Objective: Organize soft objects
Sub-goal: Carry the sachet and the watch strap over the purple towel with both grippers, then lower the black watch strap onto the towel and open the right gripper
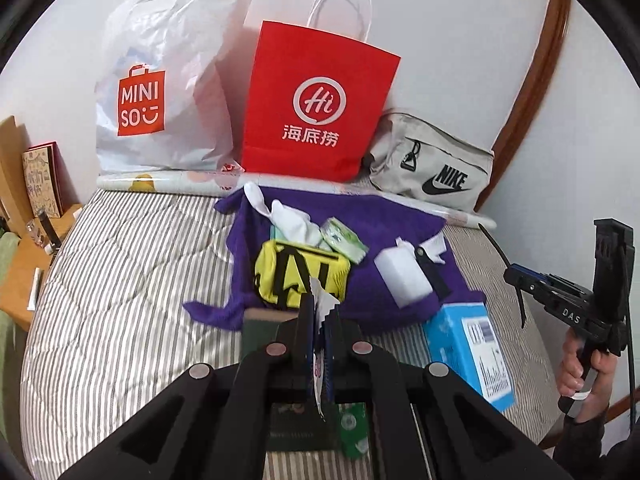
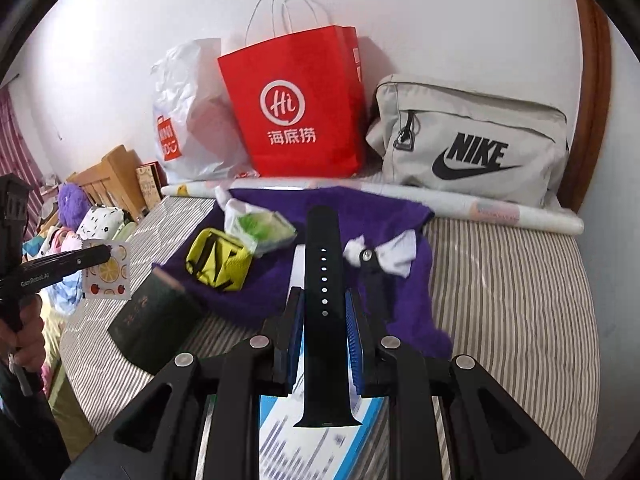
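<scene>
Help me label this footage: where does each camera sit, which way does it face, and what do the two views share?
Left wrist: on the left gripper, looking down its fingers over the striped bed to the wall; jaws shut on a small printed packet; right gripper and its hand at right.
Right wrist: on the right gripper, facing likewise; jaws grip a black watch strap; left gripper at left.
Shared: red paper bag, Nike bag, purple cloth.
</scene>
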Demonstrator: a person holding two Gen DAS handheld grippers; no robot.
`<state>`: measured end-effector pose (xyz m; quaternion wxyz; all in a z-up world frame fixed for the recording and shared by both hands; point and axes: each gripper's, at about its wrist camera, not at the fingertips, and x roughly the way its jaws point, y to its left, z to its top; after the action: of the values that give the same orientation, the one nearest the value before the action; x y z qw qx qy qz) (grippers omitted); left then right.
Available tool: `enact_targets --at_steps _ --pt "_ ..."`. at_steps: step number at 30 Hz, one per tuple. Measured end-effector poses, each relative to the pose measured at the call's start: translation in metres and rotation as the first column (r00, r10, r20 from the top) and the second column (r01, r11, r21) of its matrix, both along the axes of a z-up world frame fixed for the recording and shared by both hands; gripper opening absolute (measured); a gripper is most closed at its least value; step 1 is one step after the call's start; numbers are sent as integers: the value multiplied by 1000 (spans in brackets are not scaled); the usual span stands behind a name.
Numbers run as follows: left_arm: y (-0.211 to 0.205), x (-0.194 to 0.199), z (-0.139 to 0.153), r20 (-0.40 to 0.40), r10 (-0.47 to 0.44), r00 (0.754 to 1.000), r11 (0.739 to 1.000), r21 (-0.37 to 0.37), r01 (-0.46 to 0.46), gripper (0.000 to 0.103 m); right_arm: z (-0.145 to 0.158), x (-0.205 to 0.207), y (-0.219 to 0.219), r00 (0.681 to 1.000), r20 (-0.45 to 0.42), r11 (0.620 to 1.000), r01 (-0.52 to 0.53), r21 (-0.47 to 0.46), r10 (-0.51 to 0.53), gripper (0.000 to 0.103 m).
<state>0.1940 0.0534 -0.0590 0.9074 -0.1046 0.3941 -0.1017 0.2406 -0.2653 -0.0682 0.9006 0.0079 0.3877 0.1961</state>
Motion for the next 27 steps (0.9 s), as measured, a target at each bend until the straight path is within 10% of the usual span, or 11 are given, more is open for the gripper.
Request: enact_targets --at_steps 27 --pt "-13 88 -30 -69 -32 997 996 -84 26 5 -78 108 32 975 -211 991 -94 -96 72 21"
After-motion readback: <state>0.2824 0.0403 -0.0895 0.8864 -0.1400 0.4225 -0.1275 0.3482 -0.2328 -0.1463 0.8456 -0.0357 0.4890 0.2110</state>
